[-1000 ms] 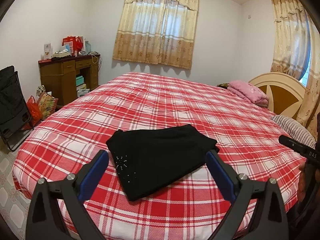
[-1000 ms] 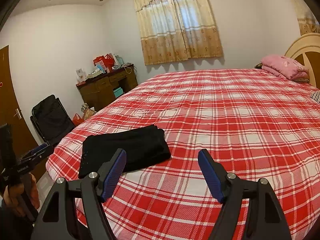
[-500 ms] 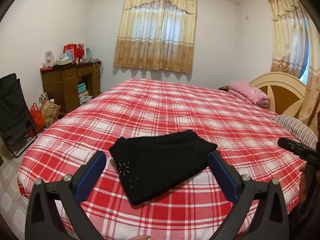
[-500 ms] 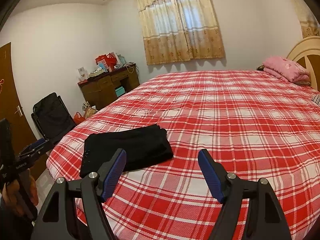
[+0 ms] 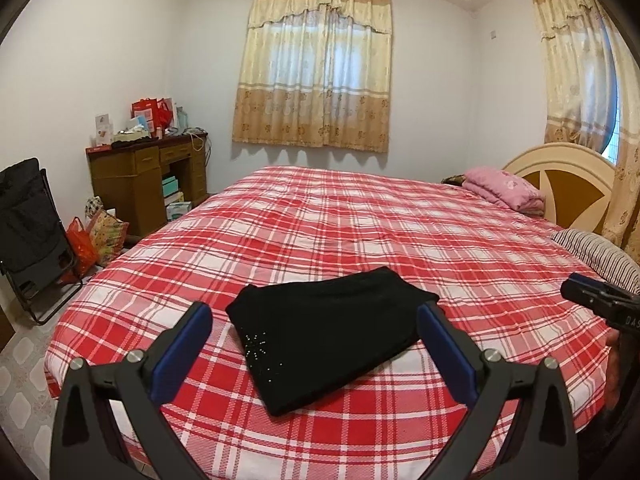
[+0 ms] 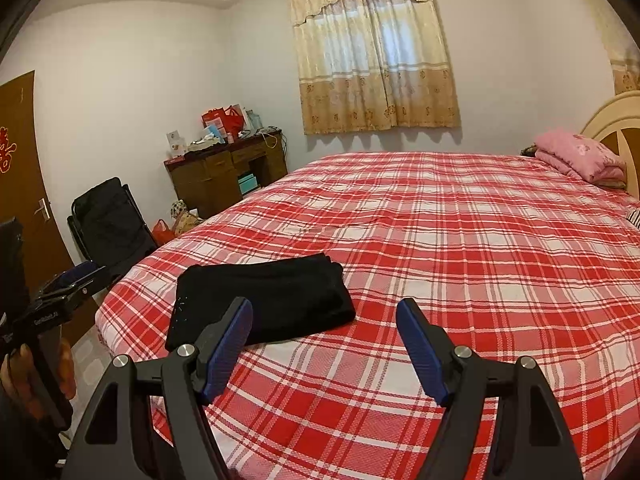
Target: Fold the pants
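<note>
Nearest, the left gripper (image 5: 310, 334) and right gripper (image 6: 324, 330) both hang spread wide, holding nothing. The black pants (image 5: 324, 332) lie as a compact folded bundle near the bed's (image 5: 400, 232) foot corner; folding looks finished. Lettering on the gripper bodies is too small to read.

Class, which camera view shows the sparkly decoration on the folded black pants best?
The left wrist view: the sparkly decoration faces the camera, unobstructed, on the black pants. In the right wrist view it is only faint specks near the pants' left edge.
</note>
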### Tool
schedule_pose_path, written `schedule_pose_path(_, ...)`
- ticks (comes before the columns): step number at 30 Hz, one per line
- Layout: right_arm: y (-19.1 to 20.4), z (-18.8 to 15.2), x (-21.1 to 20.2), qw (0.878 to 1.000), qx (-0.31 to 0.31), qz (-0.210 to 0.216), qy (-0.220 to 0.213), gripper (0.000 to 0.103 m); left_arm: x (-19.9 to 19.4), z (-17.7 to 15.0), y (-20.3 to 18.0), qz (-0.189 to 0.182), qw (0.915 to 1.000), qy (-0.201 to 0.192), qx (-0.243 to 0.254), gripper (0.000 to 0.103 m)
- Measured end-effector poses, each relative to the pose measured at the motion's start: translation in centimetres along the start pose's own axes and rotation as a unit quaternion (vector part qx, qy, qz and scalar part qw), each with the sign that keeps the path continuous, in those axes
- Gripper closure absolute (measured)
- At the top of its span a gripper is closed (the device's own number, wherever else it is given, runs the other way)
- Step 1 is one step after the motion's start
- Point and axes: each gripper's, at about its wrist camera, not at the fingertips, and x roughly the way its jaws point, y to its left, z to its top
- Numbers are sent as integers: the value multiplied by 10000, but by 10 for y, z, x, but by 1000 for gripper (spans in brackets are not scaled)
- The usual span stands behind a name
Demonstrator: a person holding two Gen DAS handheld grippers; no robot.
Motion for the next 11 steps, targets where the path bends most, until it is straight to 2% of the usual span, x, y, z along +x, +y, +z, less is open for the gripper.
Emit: schedule_pose_path(11, 1, -3, 5, 10000, -7, 4, 73, 27, 2, -6, 3, 44, 10000, 47, -47, 0)
